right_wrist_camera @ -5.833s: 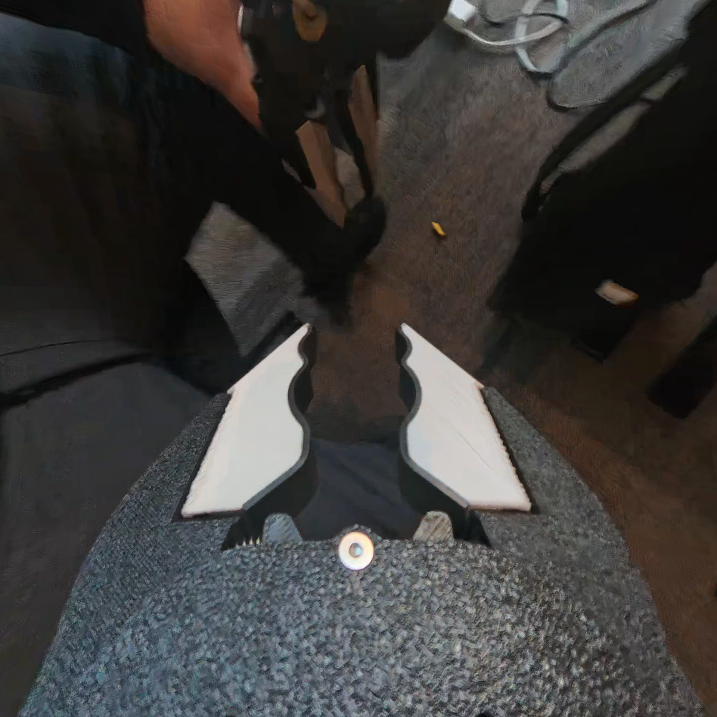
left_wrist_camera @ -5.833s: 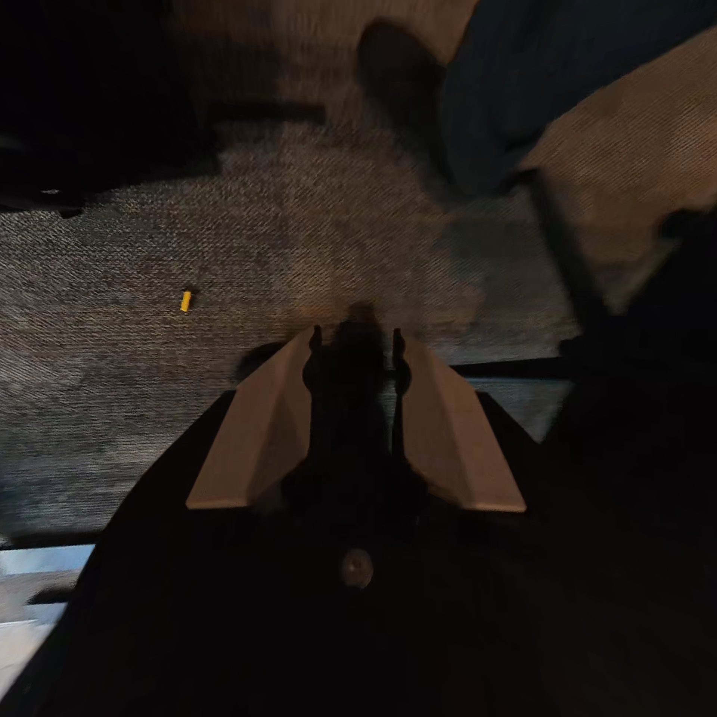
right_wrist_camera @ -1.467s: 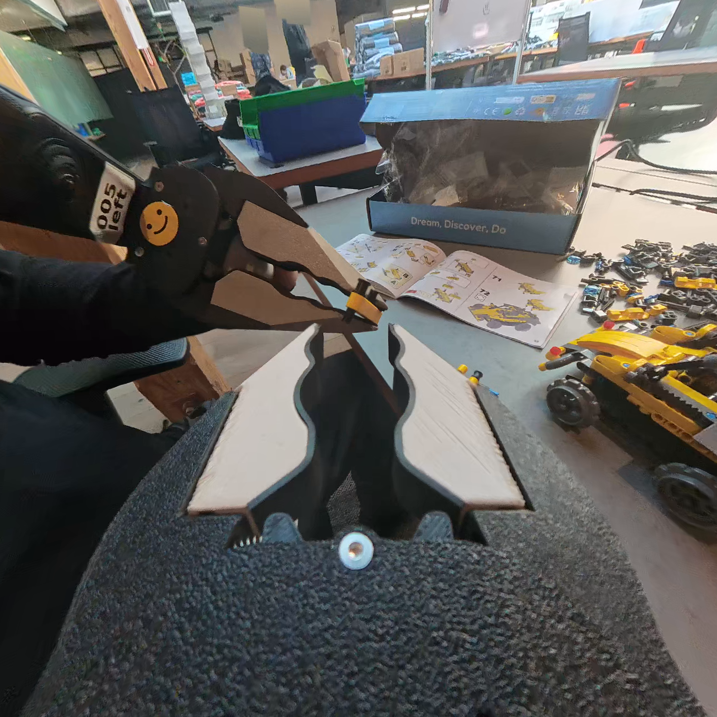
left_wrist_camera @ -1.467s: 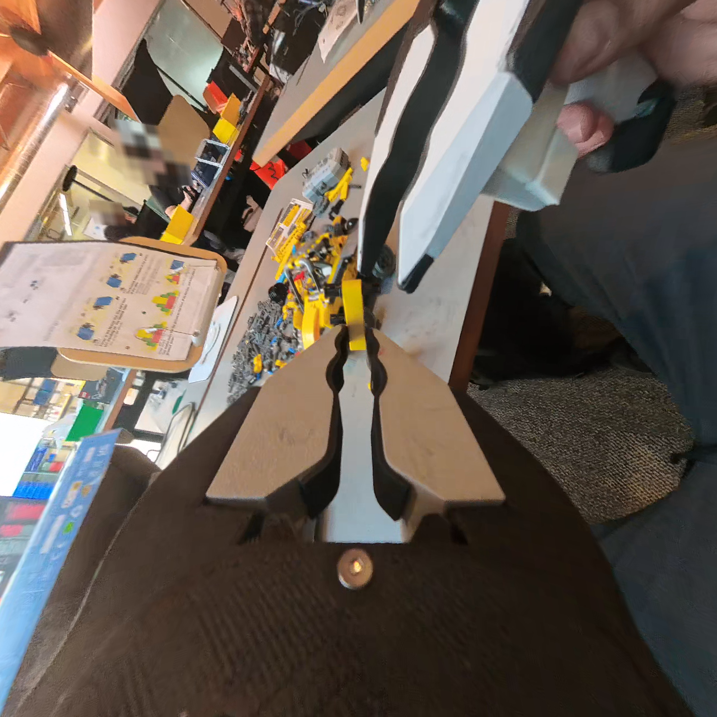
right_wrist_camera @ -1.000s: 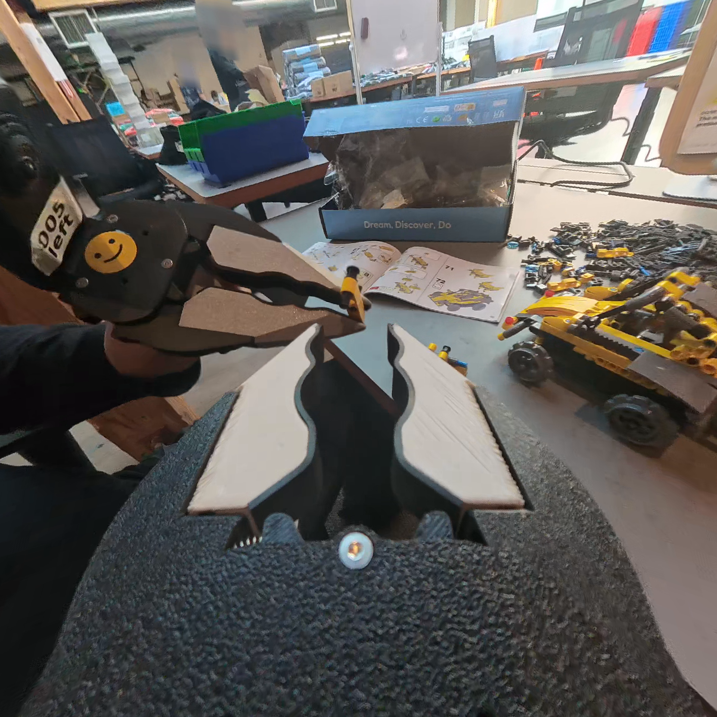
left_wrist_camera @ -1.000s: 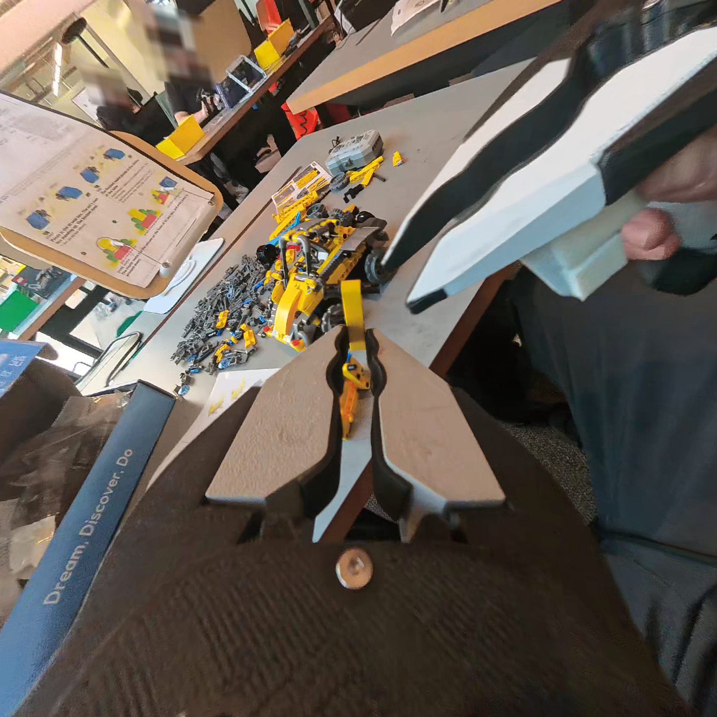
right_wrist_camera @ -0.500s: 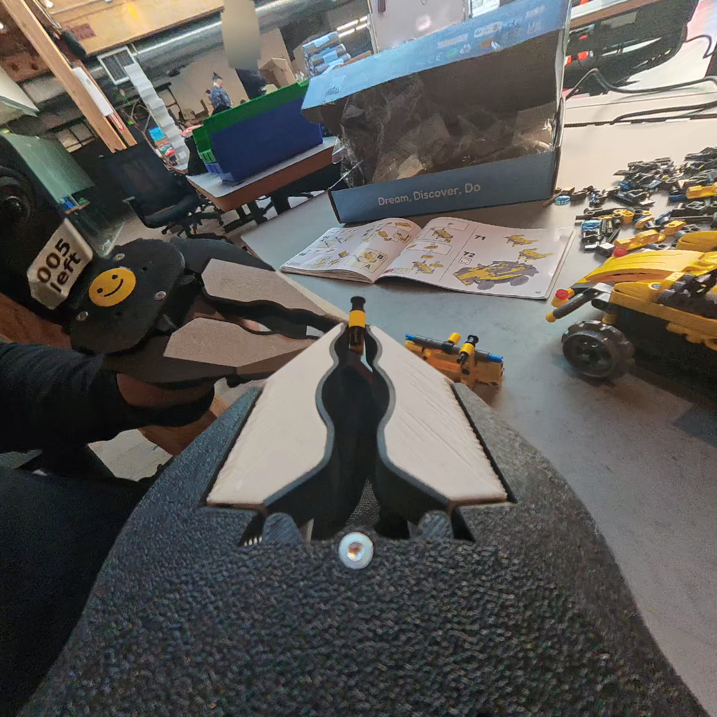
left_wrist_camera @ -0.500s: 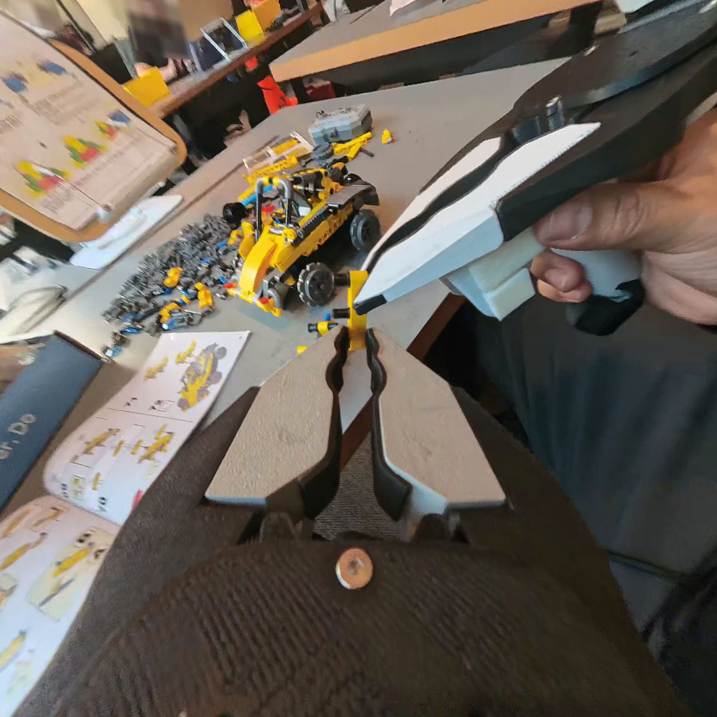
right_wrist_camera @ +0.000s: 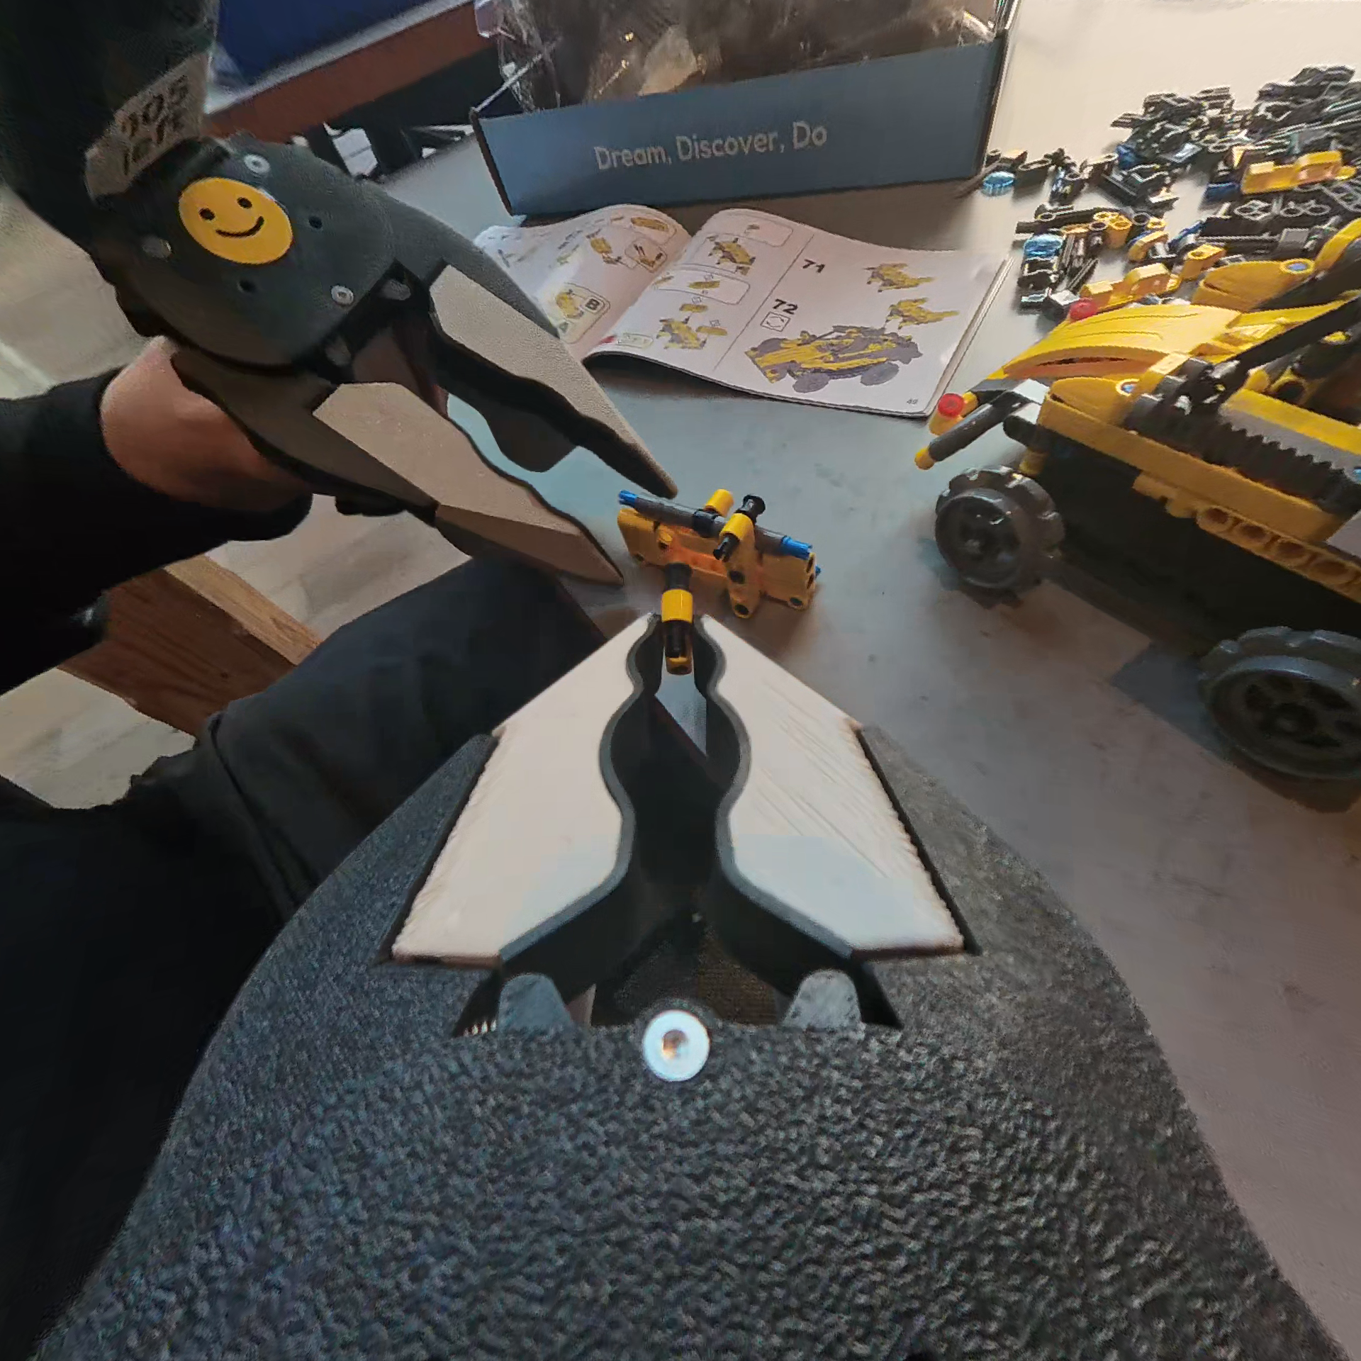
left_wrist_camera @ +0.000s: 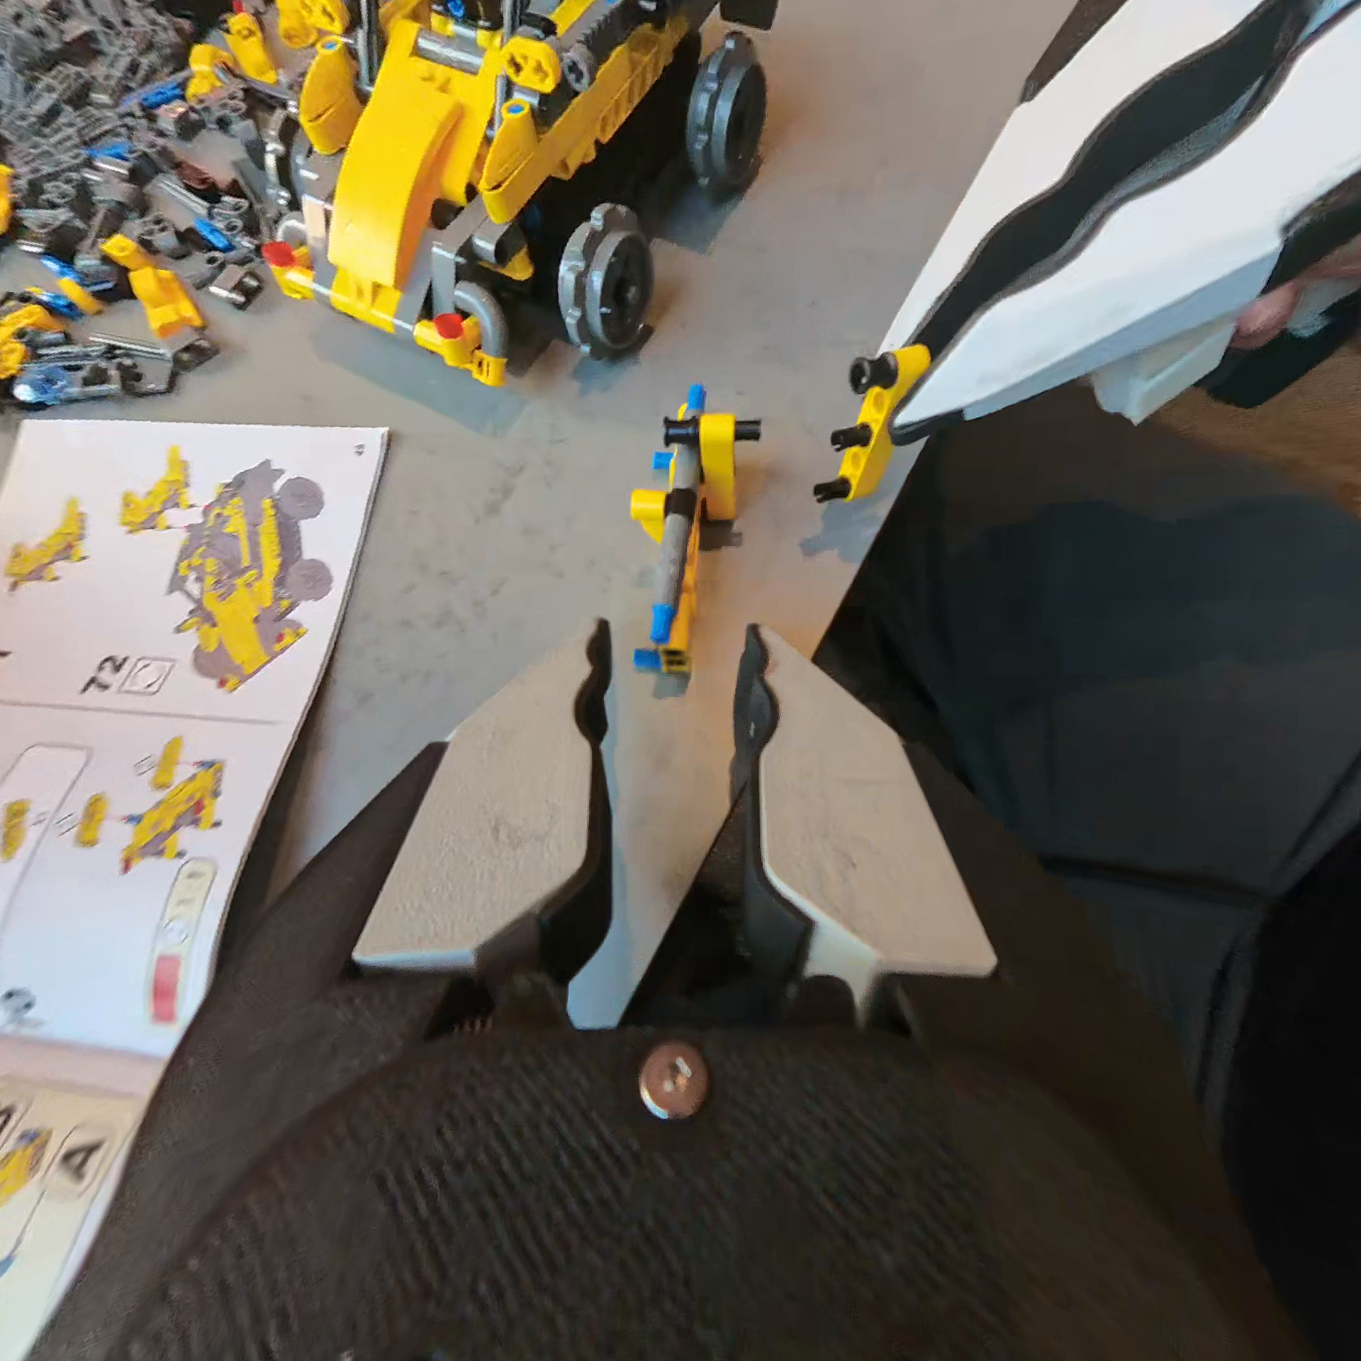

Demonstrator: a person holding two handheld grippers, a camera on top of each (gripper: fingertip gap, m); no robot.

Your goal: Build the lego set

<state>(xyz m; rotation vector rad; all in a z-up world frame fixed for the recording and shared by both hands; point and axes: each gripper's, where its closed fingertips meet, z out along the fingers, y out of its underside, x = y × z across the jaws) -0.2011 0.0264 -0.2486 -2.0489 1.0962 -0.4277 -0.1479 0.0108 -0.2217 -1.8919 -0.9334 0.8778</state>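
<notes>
My right gripper (right_wrist_camera: 676, 627) is shut on a small yellow beam with black pins (right_wrist_camera: 674, 611), held just above the grey table's near edge. In the left wrist view the right gripper (left_wrist_camera: 902, 401) comes in from the upper right with that beam (left_wrist_camera: 876, 416) sticking out of its tips. My left gripper (left_wrist_camera: 675, 648) is open and empty. Its tips hover just short of a small yellow sub-assembly with a grey axle and blue pins (left_wrist_camera: 688, 515), which lies on the table. In the right wrist view the left gripper (right_wrist_camera: 644, 534) is open beside that sub-assembly (right_wrist_camera: 725, 556).
A yellow toy vehicle with black wheels (right_wrist_camera: 1178, 442) stands on the grey table (right_wrist_camera: 957, 700); it also shows in the left wrist view (left_wrist_camera: 479, 184). An open instruction booklet (right_wrist_camera: 773, 309), a blue box (right_wrist_camera: 736, 147) and a heap of loose parts (right_wrist_camera: 1178, 184) lie behind. The grippers' ends are close to 7 cm from one another.
Half a second ago both grippers were shut on the yellow beam. The left gripper has since opened and let go, dropping toward the sub-assembly on the table; the right gripper keeps the beam.
</notes>
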